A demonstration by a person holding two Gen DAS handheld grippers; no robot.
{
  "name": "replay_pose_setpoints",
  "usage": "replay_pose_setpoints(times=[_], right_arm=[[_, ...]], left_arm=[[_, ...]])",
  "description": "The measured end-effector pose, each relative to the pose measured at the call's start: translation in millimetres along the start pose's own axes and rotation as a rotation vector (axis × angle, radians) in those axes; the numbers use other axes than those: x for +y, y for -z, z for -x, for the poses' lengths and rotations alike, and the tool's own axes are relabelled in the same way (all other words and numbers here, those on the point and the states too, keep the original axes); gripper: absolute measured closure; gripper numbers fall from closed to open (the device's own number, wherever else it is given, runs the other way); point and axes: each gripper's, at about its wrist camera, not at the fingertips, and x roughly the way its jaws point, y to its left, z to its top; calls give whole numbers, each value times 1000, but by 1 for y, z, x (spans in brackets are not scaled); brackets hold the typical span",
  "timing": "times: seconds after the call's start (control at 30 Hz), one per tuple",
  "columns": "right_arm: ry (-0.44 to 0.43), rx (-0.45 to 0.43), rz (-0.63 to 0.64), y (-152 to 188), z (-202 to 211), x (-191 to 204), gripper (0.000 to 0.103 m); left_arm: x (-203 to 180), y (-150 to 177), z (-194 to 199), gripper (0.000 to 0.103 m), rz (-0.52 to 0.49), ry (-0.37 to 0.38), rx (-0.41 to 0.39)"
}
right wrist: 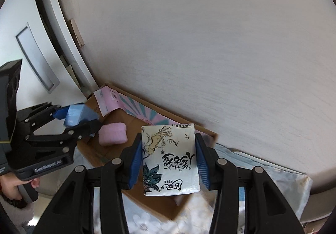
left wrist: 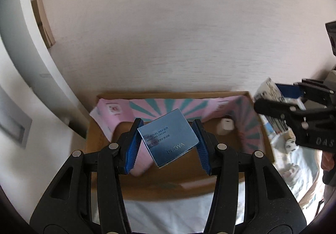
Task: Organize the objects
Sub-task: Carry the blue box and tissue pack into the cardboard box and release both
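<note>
Pale wall fills the upper frames; a cardboard box (left wrist: 210, 185) sits against it at lower centre. Blue cream box (left wrist: 169, 139), tilted, clamped in left claw (left wrist: 168, 143) above the cardboard box. Right claw (right wrist: 170, 160) grips white illustrated packet (right wrist: 170, 160) over the box's edge. Pink roll (right wrist: 113, 134) inside, possibly tissue.

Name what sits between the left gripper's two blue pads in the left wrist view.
A blue Proya cream box, tilted, is clamped by the left gripper, above the open cardboard box.
</note>
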Motion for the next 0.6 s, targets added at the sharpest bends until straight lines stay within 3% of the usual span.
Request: replay_pose_setpoints(times=[0.3,0.6], right_arm=[[-16,92,-6,1,-61,21,60],[-28,148,-53,16,-86,23,60]], left_arm=[[33,0,-56,58,-12,12,57],[41,5,-78,58,-23,30,101]])
